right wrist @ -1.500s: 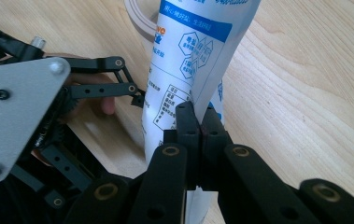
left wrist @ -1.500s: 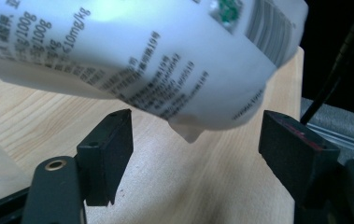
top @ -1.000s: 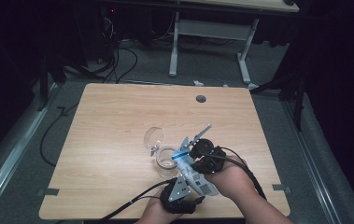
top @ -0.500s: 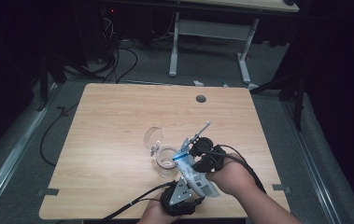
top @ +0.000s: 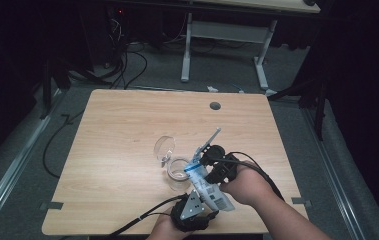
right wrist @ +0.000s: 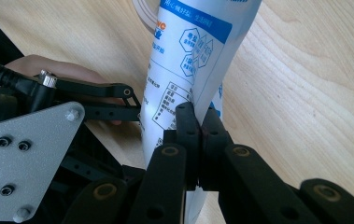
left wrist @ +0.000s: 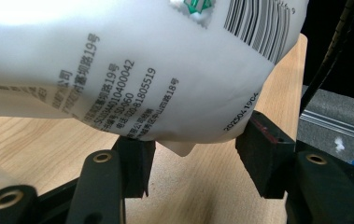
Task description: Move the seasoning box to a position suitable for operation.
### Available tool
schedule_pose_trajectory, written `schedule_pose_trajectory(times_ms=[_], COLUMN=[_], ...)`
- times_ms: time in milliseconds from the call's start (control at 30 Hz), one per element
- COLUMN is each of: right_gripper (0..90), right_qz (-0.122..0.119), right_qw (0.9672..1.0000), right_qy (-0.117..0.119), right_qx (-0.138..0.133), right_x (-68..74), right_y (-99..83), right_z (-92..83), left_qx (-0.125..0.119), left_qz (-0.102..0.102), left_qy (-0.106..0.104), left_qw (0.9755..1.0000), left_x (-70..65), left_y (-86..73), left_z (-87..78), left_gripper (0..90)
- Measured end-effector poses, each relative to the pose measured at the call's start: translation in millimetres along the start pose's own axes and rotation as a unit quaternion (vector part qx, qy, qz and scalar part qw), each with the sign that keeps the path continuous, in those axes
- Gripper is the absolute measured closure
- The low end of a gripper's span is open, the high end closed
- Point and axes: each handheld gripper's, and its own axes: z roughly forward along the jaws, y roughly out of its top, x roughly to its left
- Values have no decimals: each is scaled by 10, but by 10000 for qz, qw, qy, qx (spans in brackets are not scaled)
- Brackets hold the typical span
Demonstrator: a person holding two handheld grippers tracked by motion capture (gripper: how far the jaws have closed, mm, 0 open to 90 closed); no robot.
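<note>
Wooden table (top: 127,150), pale and grained, stands on a grey floor with a second desk frame (top: 224,40) and loose floor cables (top: 122,65) behind it. Right gripper (right wrist: 201,126): its two black jaws are pressed together on an edge of the white and blue pouch (right wrist: 188,60), the film pinched flat between them; the pouch rises from the jaws and leans over the table's surface. Left gripper (left wrist: 191,149): its jaws stand parted on either side of the pouch's rounded lower end (left wrist: 132,70), the right-hand jaw touching the printed film near the date code, the other at or just under it; whether they press the pouch cannot be told. In the high view the pouch (top: 209,187) lies slanted near the table's front edge, between the left gripper (top: 192,212) below and the right gripper (top: 214,160) above it, its blue upper end reaching towards a clear glass jar (top: 178,172). The jar's round hinged lid (top: 164,146) stands open just beside it. A person's hands come in from the bottom edge, each holding one gripper. A round grommet hole (top: 215,106) sits near the far edge.
</note>
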Motion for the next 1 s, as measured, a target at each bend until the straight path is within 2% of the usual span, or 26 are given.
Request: schedule_pose_trajectory(times_ms=[133,700,1000], right_gripper=[896,899,900], right_qz=[-15,-182,-233], right_qw=[10000,9997,9995], right_qy=[37,-71,-120], right_qx=[-91,-158,-176], right_x=[-21,31,43], right_y=[18,59,110], right_z=[-13,-118,-121], left_qx=[-59,-334,-365], left_qz=[-56,67,60], left_qy=[11,76,111], left_qw=[10000,9994,9993], left_x=[9,-26,-6], left_y=[16,59,67], left_z=[-18,-107,-132], left_gripper=[483,480,476])
